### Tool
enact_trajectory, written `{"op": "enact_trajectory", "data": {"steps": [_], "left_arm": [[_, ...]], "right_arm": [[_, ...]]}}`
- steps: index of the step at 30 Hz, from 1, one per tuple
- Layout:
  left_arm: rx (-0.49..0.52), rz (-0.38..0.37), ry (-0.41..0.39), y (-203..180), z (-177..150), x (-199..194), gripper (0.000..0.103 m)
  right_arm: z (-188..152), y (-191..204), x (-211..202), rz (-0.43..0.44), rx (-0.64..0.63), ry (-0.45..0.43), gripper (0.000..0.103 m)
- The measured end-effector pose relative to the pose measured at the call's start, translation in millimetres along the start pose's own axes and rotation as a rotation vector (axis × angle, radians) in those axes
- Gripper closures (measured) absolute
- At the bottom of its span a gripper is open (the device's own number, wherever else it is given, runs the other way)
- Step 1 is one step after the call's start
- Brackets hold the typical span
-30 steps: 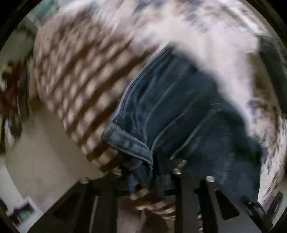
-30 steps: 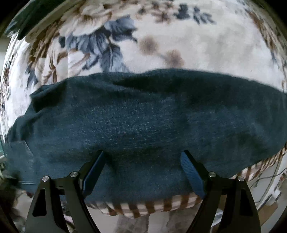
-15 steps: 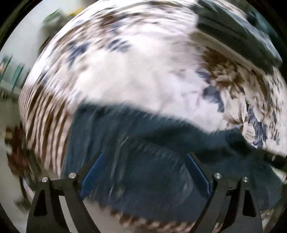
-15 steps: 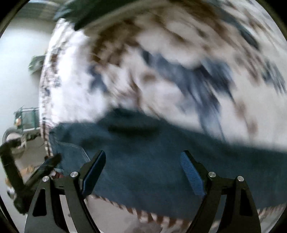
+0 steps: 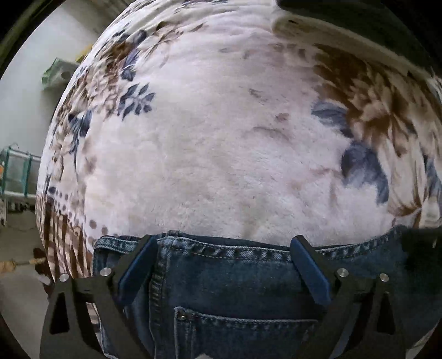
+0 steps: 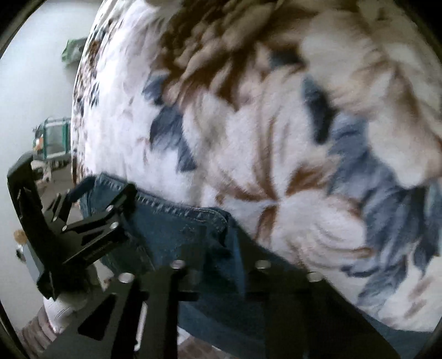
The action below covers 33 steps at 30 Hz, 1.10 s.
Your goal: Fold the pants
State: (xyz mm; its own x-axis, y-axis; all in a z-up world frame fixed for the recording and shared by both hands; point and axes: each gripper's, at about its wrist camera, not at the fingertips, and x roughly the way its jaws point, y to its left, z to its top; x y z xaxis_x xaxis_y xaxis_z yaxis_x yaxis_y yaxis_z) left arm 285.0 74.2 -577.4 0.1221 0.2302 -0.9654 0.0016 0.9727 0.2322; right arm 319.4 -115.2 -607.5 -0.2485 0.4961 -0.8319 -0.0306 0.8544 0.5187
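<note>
left claw (image 5: 221, 259) spread wide over the jeans (image 5: 234, 281) waistband at 6 o'clock, floral blanket (image 5: 221, 138) beyond; right claw (image 6: 218, 265) clenched on denim

pants (image 5: 234, 279): one pair, blue denim, at 6 o'clock in the left wrist view; one back pocket (image 5: 248, 328) showing.
blanket (image 5: 221, 154): one, white fleece with blue and brown flowers and a brown-striped border, filling the view from 9 to 3 o'clock.
claw: two. left claw (image 5: 222, 265), blue-padded fingers, two, spread over the waistband; right claw (image 6: 221, 265), blurred, at 6 o'clock in its own view.
dark folded item (image 5: 359, 24): one, at 1 o'clock.
green-framed crate (image 5: 16, 171): one, at 9 o'clock.
</note>
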Motion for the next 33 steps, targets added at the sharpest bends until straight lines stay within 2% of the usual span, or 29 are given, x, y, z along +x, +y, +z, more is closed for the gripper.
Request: {"op": "enact_trajectory", "data": {"steps": [2,3,4,5,7,13,15,17,19,20,23,25,27,29,31,33], "left_arm": [[-0.013,-0.008,0.001,0.5,-0.7,-5.7,0.004],[-0.019,-0.015,0.0,1.0,-2.2,-8.6,0.004],[-0.025,-0.018,0.002,1.2,-4.0,-10.7,0.004],[-0.03,-0.02,0.005,0.9,-5.4,-11.9,0.004],[-0.04,-0.03,0.008,1.8,-9.6,-14.8,0.004],[-0.037,-0.026,-0.014,-3.6,-23.9,-22.7,0.004],[-0.034,-0.028,-0.012,-4.8,-24.3,-23.0,0.004],[-0.036,-0.036,-0.007,-4.4,-23.2,-22.8,0.004],[-0.035,-0.043,-0.003,-5.0,-22.5,-22.7,0.004],[-0.033,-0.044,-0.001,-5.0,-22.0,-21.9,0.004],[-0.029,-0.048,0.004,-5.0,-22.0,-21.7,0.004],[-0.031,-0.058,0.005,-3.7,-22.6,-23.2,0.004],[-0.032,-0.064,0.003,-2.8,-23.9,-24.9,0.004],[-0.025,-0.065,0.001,-4.3,-25.6,-25.6,0.004],[-0.021,-0.068,0.007,-6.8,-27.4,-24.5,0.004],[-0.02,-0.064,0.006,-8.3,-29.4,-24.4,0.004]], "right_arm": [[-2.9,-6.9,-13.9,0.014,0.026,-0.06,0.096],[-1.8,-7.4,-16.2,0.045,0.035,-0.058,0.096],[-0.5,-8.8,-11.5,0.105,0.041,-0.012,0.092],[-0.9,-10.2,-7.9,0.121,0.04,0.018,0.083],[1.2,-13.1,1.3,0.13,0.041,0.072,0.079],[-20.4,-22.4,-3.4,0.141,0.005,0.106,0.079],[-24.3,-20.8,0.8,0.143,-0.046,0.13,0.079],[-18.3,-15.5,9.3,0.122,-0.088,0.165,0.079],[-5.6,-14.5,14.3,0.111,-0.076,0.145,0.076],[2.6,-12.4,18.0,0.12,-0.064,0.144,0.071],[10.0,-16.5,23.3,0.175,-0.033,0.17,0.069],[5.3,-15.4,19.9,0.225,-0.057,0.203,0.069],[-7.7,-13.8,18.8,0.259,-0.103,0.277,0.069],[-17.2,-13.8,24.7,0.239,-0.127,0.335,0.069],[-16.2,-22.2,29.2,0.244,-0.081,0.31,0.068],[-11.4,-31.6,36.2,0.325,-0.005,0.299,0.068]]}}
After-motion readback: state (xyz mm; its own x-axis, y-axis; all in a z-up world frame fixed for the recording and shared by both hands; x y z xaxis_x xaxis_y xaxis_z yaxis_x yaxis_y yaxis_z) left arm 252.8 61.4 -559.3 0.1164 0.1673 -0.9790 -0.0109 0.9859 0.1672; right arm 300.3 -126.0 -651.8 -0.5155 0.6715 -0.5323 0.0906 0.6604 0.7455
